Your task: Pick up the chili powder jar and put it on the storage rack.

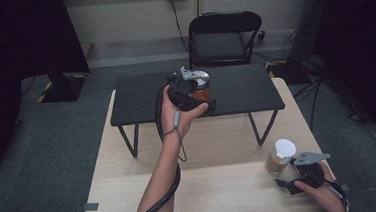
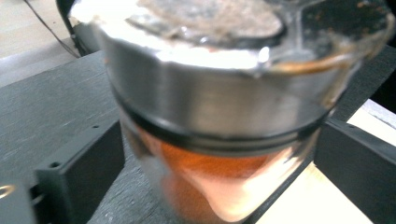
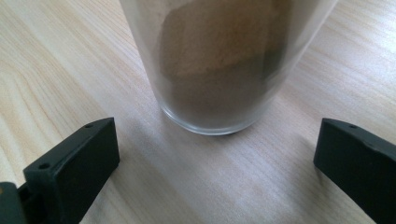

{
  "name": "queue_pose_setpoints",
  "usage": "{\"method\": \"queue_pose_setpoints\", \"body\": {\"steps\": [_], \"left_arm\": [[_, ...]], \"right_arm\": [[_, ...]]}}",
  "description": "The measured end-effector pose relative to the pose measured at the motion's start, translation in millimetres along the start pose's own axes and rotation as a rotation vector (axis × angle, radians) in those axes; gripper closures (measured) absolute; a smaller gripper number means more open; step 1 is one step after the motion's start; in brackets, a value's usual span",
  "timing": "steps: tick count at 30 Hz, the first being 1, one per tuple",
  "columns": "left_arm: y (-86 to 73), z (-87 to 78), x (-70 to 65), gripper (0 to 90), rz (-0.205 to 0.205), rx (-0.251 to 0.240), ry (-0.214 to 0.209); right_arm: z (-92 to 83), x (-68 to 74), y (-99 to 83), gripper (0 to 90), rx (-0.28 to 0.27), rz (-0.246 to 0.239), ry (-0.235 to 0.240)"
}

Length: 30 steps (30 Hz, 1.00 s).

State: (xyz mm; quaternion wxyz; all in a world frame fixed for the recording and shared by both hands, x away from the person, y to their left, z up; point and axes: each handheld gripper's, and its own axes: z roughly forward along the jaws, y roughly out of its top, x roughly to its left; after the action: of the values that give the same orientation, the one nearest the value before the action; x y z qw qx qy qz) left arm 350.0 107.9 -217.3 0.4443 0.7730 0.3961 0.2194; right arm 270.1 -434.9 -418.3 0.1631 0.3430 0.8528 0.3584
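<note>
left gripper (image 2: pixel 219 154) open around a steel-lidded glass jar (image 2: pixel 210 116) of orange powder.

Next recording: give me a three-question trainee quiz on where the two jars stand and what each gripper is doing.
1. True or false: the jar of orange powder stands on the black riser.
2. Which gripper faces the white-lidded jar: A left, B right?
3. Fill in: the left gripper has its jaws ____ around the orange jar.

Key: 1 true; 2 B; 3 open, with the jar between them.
</note>
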Motion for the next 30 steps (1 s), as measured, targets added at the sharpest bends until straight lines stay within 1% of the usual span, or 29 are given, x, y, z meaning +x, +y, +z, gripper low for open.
{"method": "queue_pose_setpoints", "body": {"steps": [1,2,6,9,11,13,16,19,21,26,30], "left_arm": [[-0.3,-0.3,-0.1,0.9,-0.008,0.002,0.001],[-0.9,-0.9,-0.5,0.9,-0.007,0.005,0.002],[-5.9,-3.7,-3.5,1.1,0.003,-0.002,0.006],[-10.5,-6.8,-3.8,1.2,0.014,-0.019,-0.005],[-11.3,-8.2,-4.9,1.2,0.022,-0.016,-0.005],[-13.0,-9.5,-6.3,1.4,0.024,-0.020,-0.001],[-16.3,-12.4,-7.6,1.8,0.029,-0.025,-0.014],[-19.1,-15.3,-11.7,2.0,0.035,-0.029,-0.006],[-22.2,-17.1,-12.8,2.1,0.036,-0.038,-0.012],[-27.4,-21.1,-17.7,2.0,0.053,-0.044,-0.004],[-33.2,-24.3,-19.2,2.2,0.052,-0.054,-0.012]], "right_arm": [[0.0,0.0,0.0,0.0,0.000,0.000,0.000],[0.0,0.0,0.0,0.0,0.000,0.000,0.000],[0.0,0.0,0.0,0.0,0.000,0.000,0.000],[0.0,0.0,0.0,0.0,0.000,0.000,0.000],[0.0,0.0,0.0,0.0,0.000,0.000,0.000],[0.0,0.0,0.0,0.0,0.000,0.000,0.000],[0.0,0.0,0.0,0.0,0.000,0.000,0.000],[0.0,0.0,0.0,0.0,0.000,0.000,0.000],[0.0,0.0,0.0,0.0,0.000,0.000,0.000],[0.0,0.0,0.0,0.0,0.000,0.000,0.000],[0.0,0.0,0.0,0.0,0.000,0.000,0.000]]}}
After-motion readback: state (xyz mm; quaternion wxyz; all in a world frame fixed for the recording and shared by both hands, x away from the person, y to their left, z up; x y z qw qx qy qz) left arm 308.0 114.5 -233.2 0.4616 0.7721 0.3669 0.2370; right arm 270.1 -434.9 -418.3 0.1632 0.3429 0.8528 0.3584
